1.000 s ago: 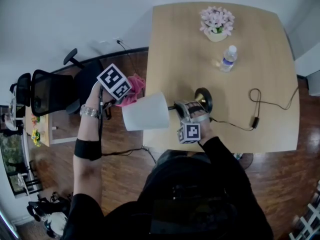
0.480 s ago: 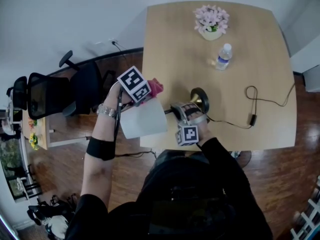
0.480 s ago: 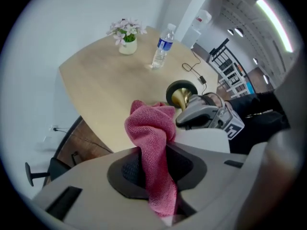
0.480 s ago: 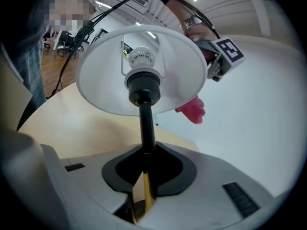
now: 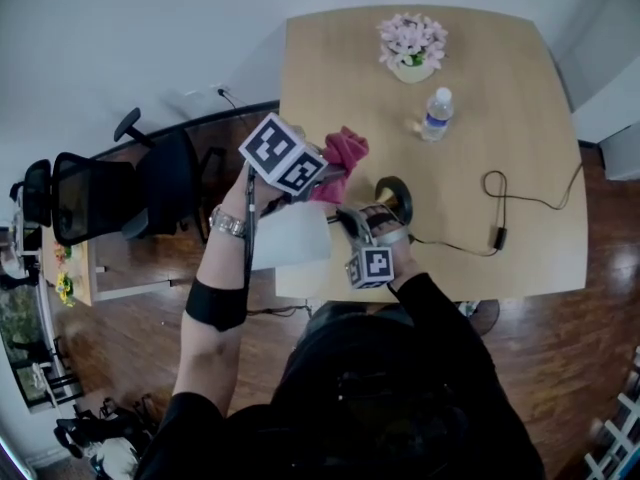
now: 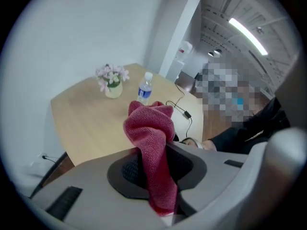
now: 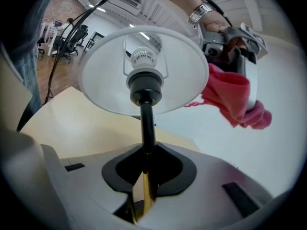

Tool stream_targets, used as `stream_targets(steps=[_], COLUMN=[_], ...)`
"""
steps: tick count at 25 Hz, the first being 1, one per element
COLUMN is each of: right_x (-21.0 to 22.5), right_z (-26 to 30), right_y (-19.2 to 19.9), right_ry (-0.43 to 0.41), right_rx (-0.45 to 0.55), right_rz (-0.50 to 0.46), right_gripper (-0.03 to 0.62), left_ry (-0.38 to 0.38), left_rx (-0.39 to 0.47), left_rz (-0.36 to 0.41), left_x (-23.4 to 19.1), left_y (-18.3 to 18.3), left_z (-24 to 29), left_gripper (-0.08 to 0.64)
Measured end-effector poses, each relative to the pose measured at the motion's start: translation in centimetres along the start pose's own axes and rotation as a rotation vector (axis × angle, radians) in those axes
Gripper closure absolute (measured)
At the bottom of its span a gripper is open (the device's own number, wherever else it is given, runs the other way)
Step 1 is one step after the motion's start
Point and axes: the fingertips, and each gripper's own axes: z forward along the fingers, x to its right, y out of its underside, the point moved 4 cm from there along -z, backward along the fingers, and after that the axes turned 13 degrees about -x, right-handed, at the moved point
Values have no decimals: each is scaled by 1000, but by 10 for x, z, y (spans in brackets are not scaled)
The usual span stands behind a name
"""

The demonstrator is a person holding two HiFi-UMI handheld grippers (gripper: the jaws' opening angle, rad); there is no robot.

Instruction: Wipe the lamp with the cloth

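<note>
Gripping a bunched red cloth (image 6: 149, 133) between jaws closed tight on it, the left tool (image 5: 332, 173) hangs just above the tilted lamp (image 7: 144, 87), its tips pointing steeply down and the cloth standing out past them. From the right tool's own view, the cloth shows just beside the rim of the white shade (image 5: 292, 238), up and to the right of it; whether fabric and shade touch cannot be told. The right tool (image 7: 144, 178) is clamped on the lamp's stem (image 7: 147, 123), which is dark above the jaws and brass-coloured where it passes between them. Straight ahead of that tool the stem runs up to the bulb socket (image 7: 144, 61) and the inside of the shade. In the head view the lamp lies over on its side, the shade reaching out past the near edge of the pale wooden worktop (image 5: 500, 98) and under the left tool, the round black base (image 5: 395, 200) just beside the right tool. Beyond the left tool's tips, well apart from it on the worktop, stand a pot of pink flowers (image 5: 410, 43) and a small water bottle (image 5: 433, 115). A thin black cord (image 5: 497, 230) trails off from the base, away from both tools. A black office chair (image 5: 100, 193) stands on the wooden floor out past the left tool's outer side.
</note>
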Motion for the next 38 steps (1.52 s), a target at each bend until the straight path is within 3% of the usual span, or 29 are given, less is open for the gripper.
stream_targets(steps=[4, 8, 14, 19, 26, 33, 38], right_x=[9, 23, 54, 80, 86, 107, 105], right_z=[-2, -1, 5, -4, -19, -33, -35], right_y=[4, 6, 19, 30, 65, 124, 125], right_ry=[-1, -7, -15, -22, -25, -22, -41], right_rx=[4, 35, 57, 116, 119, 64, 58], right_rz=[64, 144, 307, 468, 576, 826, 808], right_gripper=[531, 531, 531, 532, 535, 538, 535], left_ry=[-164, -288, -405, -457, -411, -281, -152], left_rx=[139, 270, 304, 355, 377, 342, 300], left_rz=[34, 56, 24, -36, -167, -247, -274], left_x=[9, 32, 63, 80, 91, 117, 147], left_y=[-18, -8, 28, 50, 94, 112, 103], left_z=[-72, -145, -178, -196, -169, -109, -38], left_gripper=[463, 463, 463, 463, 462, 462, 463])
